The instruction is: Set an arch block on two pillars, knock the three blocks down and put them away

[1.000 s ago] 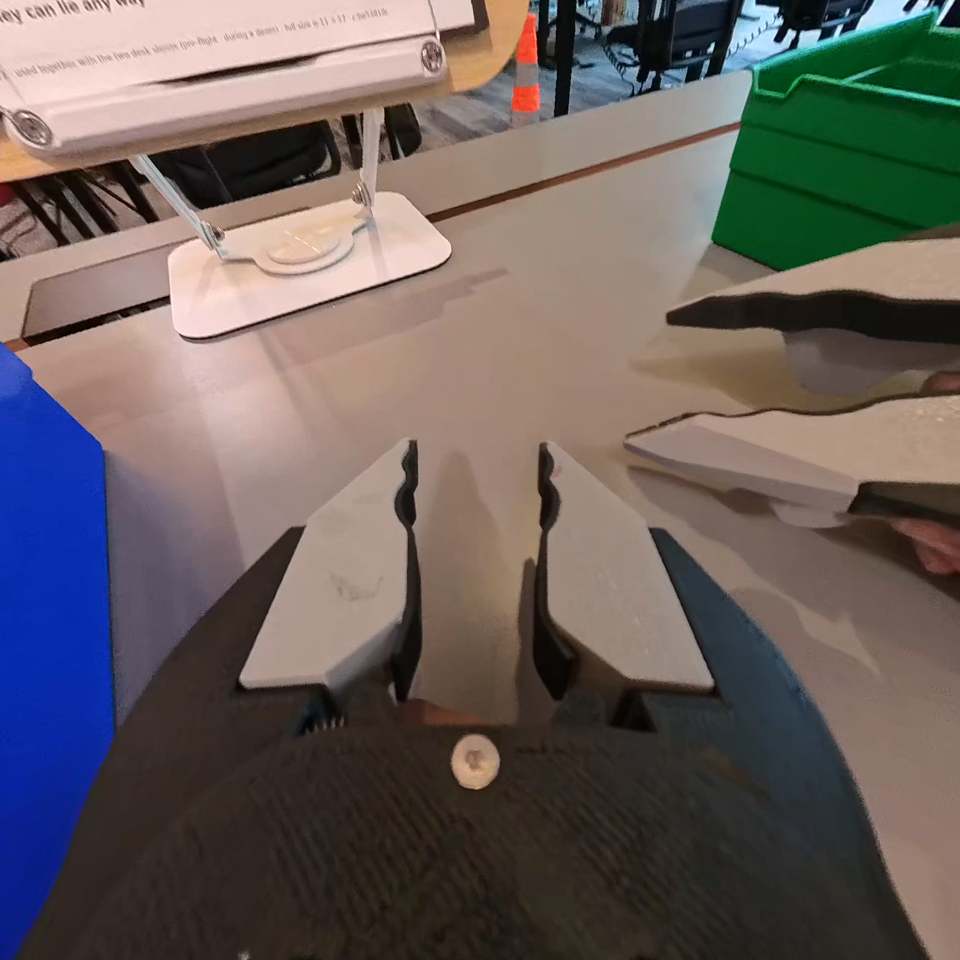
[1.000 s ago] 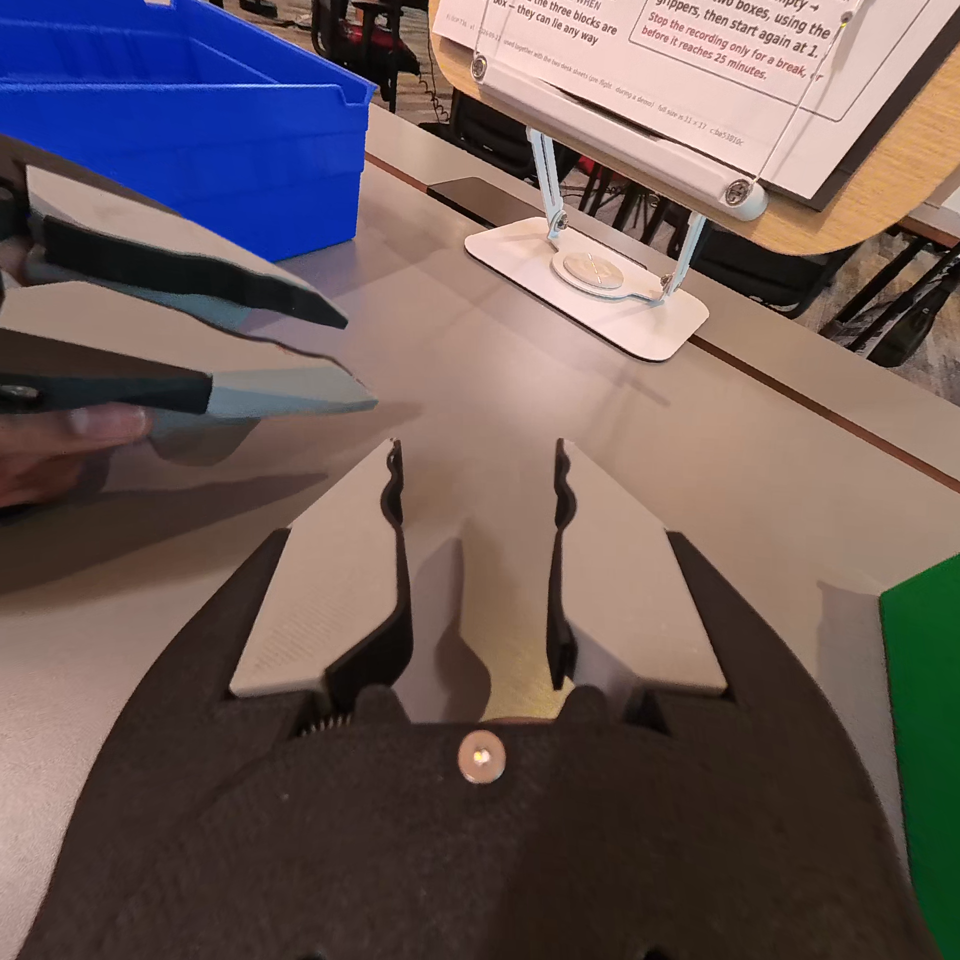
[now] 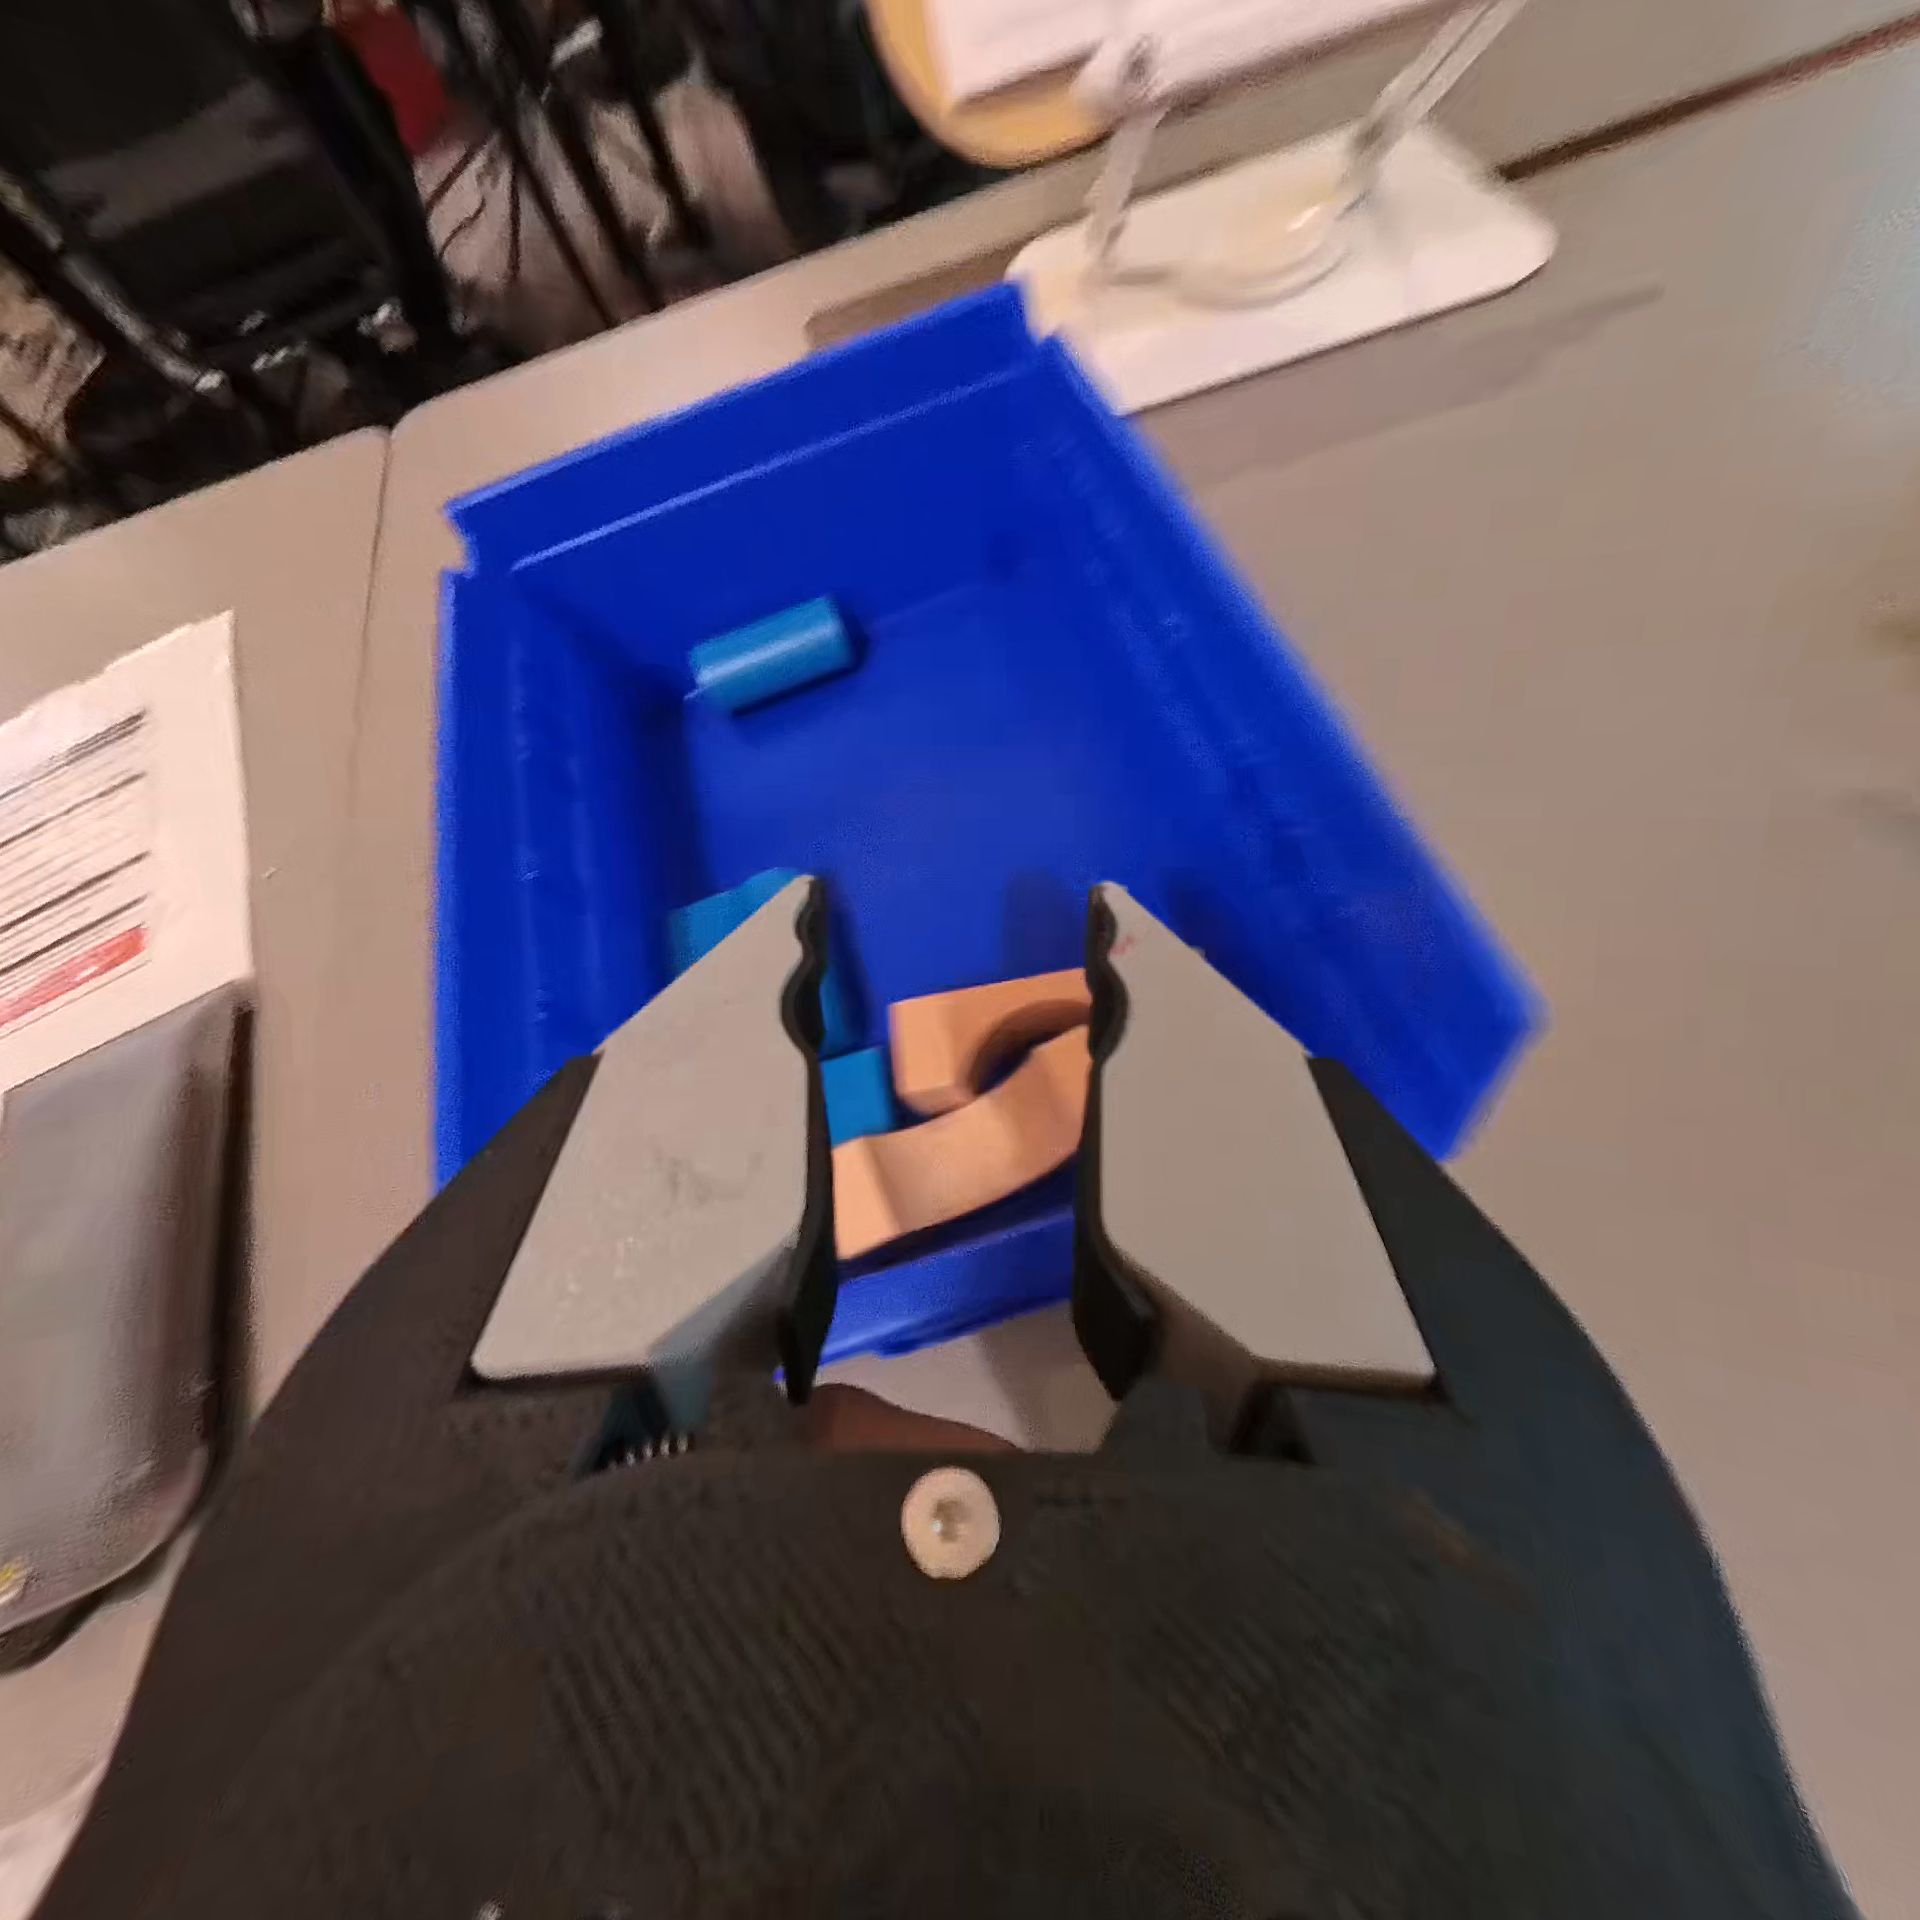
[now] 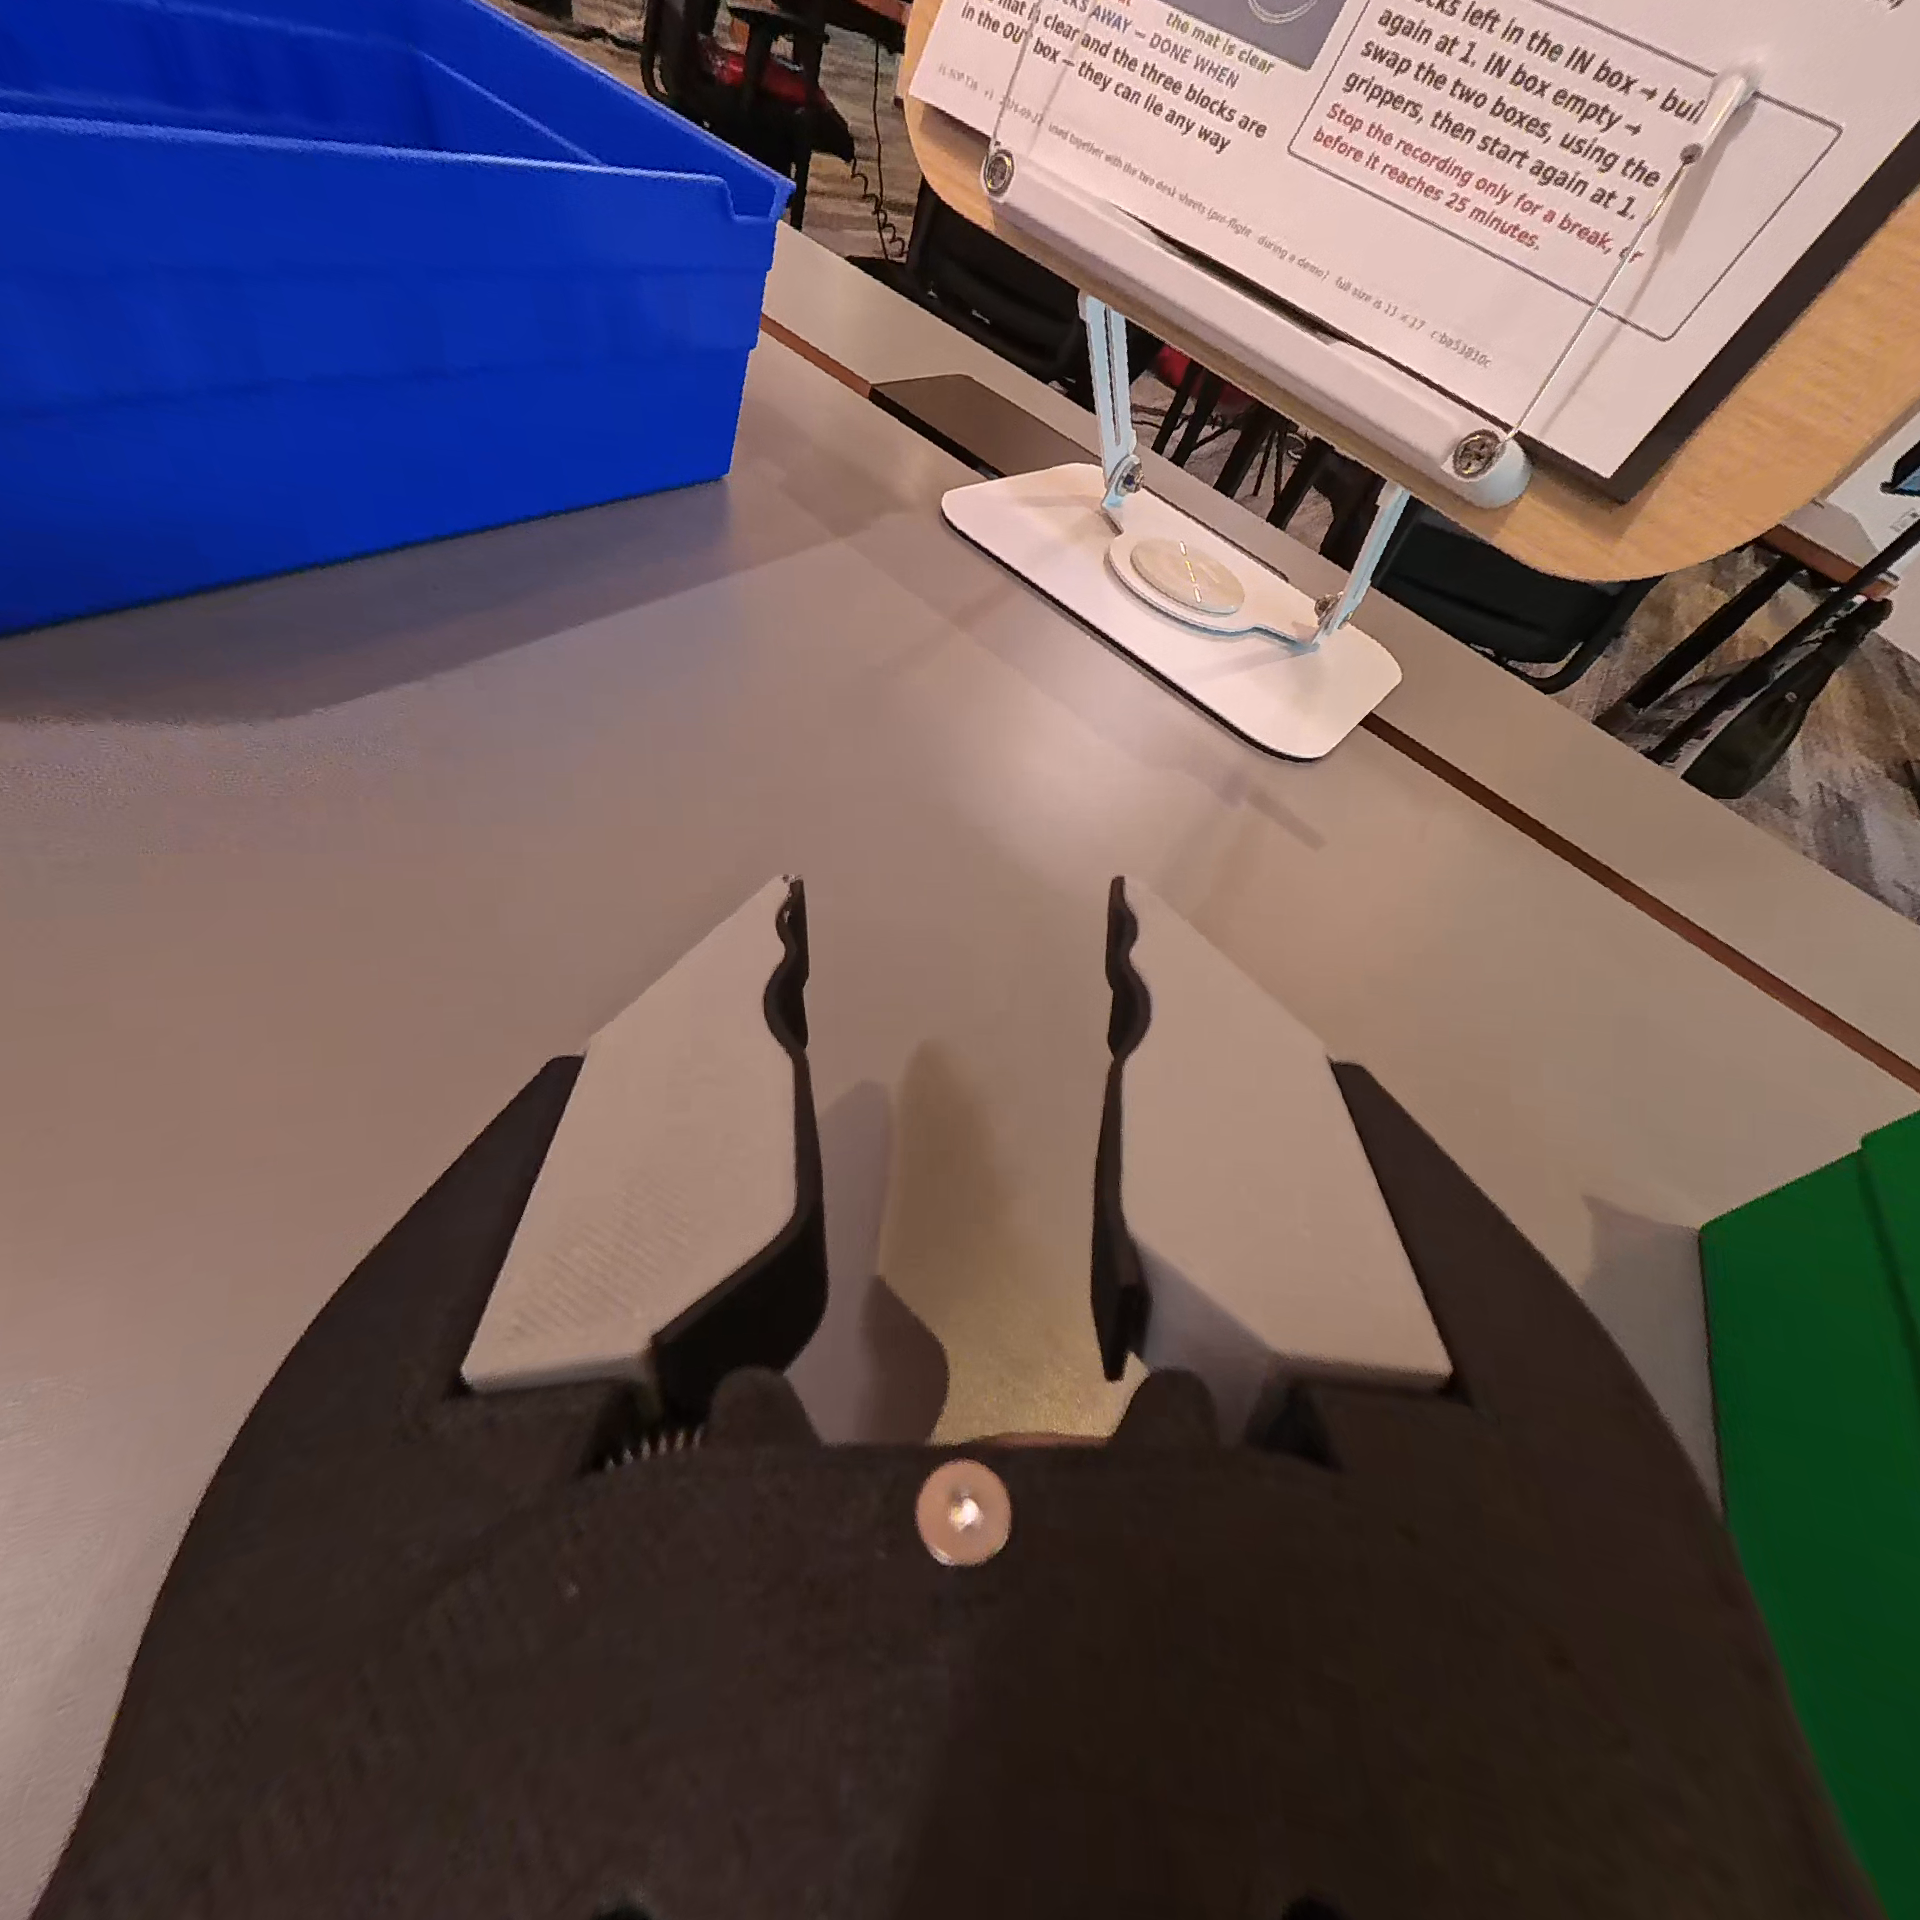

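In the left wrist view my left gripper (image 3: 954, 914) is open and empty, hovering above the near end of the blue box (image 3: 1340, 831). Inside the box lie tan arch blocks (image 3: 940, 1049), a blue block (image 3: 857, 1091) next to them, partly hidden by my left finger, and a blue cylinder (image 3: 774, 652) at the far end. In the right wrist view my right gripper (image 4: 954, 914) is open and empty over the bare grey table (image 4: 520, 883). The blue box (image 4: 364, 343) stands at its far left.
A white stand (image 4: 1184, 603) holds a board with a printed sheet (image 4: 1403, 156) at the table's back. A green box (image 4: 1818, 1507) sits at the right edge. Papers (image 3: 94, 821) and a grey pouch (image 3: 94, 1299) lie left of the blue box. To the blue cylinder (image 3: 774, 652): left tips about 20 cm, right tips about 35 cm.
My left gripper has swung left and up from the table's middle to above the blue box. It no longer shows in the right wrist view. My right gripper has barely moved.
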{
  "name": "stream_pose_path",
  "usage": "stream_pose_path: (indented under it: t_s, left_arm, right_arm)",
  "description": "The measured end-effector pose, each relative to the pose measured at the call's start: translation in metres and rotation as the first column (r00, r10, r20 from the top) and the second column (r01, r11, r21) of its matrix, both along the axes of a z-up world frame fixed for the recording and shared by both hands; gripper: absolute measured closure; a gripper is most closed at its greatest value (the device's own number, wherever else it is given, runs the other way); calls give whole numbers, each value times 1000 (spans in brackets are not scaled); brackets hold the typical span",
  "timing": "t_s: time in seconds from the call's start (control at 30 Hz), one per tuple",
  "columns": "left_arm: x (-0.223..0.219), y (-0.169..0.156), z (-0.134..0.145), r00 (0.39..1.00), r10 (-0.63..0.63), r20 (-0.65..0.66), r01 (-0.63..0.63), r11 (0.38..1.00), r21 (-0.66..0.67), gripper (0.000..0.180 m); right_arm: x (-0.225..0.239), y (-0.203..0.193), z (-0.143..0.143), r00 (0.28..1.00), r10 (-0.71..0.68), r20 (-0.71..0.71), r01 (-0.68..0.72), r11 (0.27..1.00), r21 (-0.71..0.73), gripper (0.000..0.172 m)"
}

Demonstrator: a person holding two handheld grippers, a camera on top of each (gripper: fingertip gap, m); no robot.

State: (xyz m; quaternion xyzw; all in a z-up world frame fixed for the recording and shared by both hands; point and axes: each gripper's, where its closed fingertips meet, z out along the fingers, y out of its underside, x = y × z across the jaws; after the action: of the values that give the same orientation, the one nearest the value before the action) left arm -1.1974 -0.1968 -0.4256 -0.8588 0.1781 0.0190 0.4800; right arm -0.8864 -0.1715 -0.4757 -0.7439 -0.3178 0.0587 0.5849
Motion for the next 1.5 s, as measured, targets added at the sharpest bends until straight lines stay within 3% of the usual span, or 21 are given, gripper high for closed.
stream_pose_path:
  t_s: [0.17, 0.4, 0.57, 0.93, 1.0, 1.1, 1.2, 1.3, 1.4, 1.5]
  left_arm:
    - [-45, 25, -29, 994, 88, -62, -94, 991, -99, 134]
    - [-37, 33, -71, 997, 47, -62, -59, 974, -217, 136]
    - [-50, 43, -62, 986, 100, -135, -119, 982, -145, 139]
    - [-58, 58, -101, 967, 86, -238, -168, 922, -348, 140]
    - [-48, 58, -100, 975, 35, -217, -112, 929, -353, 151]
    - [-29, 56, -97, 990, -46, -136, -7, 932, -362, 152]
    - [-32, 65, -80, 996, -2, -91, -23, 962, -273, 159]
    - [-61, 71, -71, 976, 124, -179, -166, 956, -244, 159]
    - [-76, 67, -78, 939, 131, -319, -225, 934, -279, 155]
    - [-86, 69, -82, 889, 149, -432, -281, 924, -260, 164]
  right_arm:
    - [1, 1, -3, 1000, -2, -13, 2, 1000, -20, 117]
    - [1, 2, -5, 1000, -4, -8, 3, 1000, -24, 117]
    - [0, 2, -5, 1000, 2, -10, -2, 1000, -29, 117]
    - [-2, -1, -3, 1000, 13, 9, -13, 1000, -12, 117]
    - [-4, -1, -3, 1000, 20, 12, -19, 1000, -11, 117]
    - [-7, -2, -3, 999, 29, 24, -29, 1000, -5, 117]
    - [-8, -3, -4, 999, 33, 40, -33, 999, 2, 117]
    - [-8, -3, -3, 999, 33, 41, -34, 999, 6, 117]
    - [-8, -3, -5, 999, 34, 40, -34, 999, -1, 117]
    - [-8, -3, -5, 998, 34, 44, -34, 999, 0, 118]
